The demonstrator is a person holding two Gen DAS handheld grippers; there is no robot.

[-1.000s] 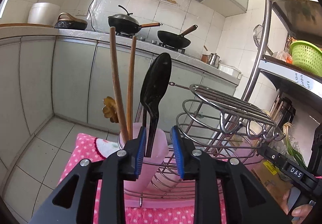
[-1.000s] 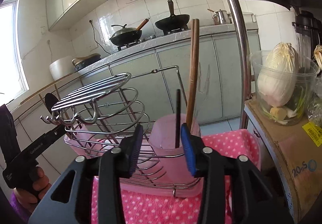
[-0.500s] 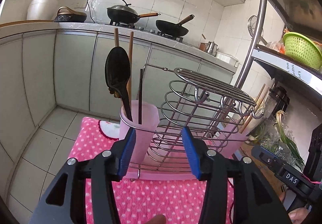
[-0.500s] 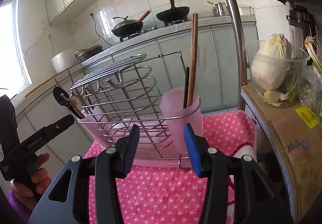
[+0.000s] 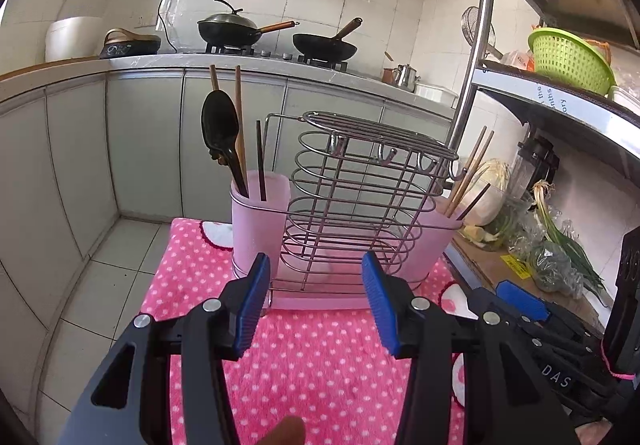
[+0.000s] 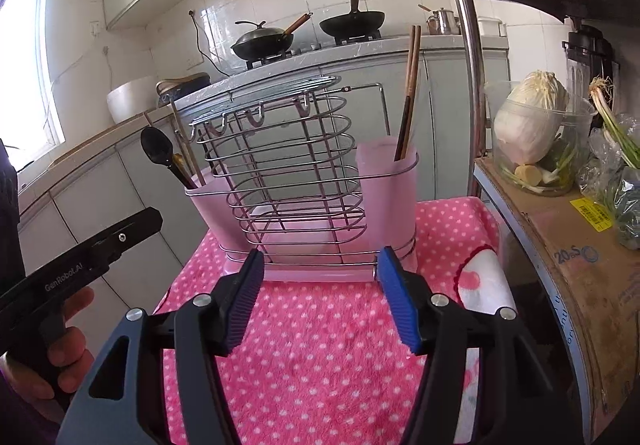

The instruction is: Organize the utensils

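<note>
A wire utensil rack [image 5: 360, 197] stands on the pink dotted cloth [image 5: 320, 357] with a pink cup at each end. The left cup [image 5: 260, 221] holds a black spoon [image 5: 218, 133], wooden chopsticks [image 5: 239, 105] and a dark chopstick [image 5: 260, 161]. My left gripper [image 5: 314, 273] hangs open and empty, short of the rack's base. The right cup [image 6: 386, 197] holds brown chopsticks [image 6: 410, 85]. My right gripper [image 6: 320, 265] is in front of the rack [image 6: 288, 173], its jaws opening with nothing between them. The black spoon [image 6: 158, 149] also shows in the right wrist view.
A steel shelf post [image 6: 468, 85] and a cardboard box [image 6: 580, 265] bound the right side. On the box stand a tub with cabbage [image 6: 528, 125] and spring onions [image 6: 616, 137]. A hand [image 6: 60, 357] holds the left gripper's handle. The cloth drops off to tiled floor [image 5: 100, 285] on the left.
Both grippers have drawn back from the rack. The left jaws widened and left the black spoon standing in its cup. The right jaws widened and came away from the right cup.
</note>
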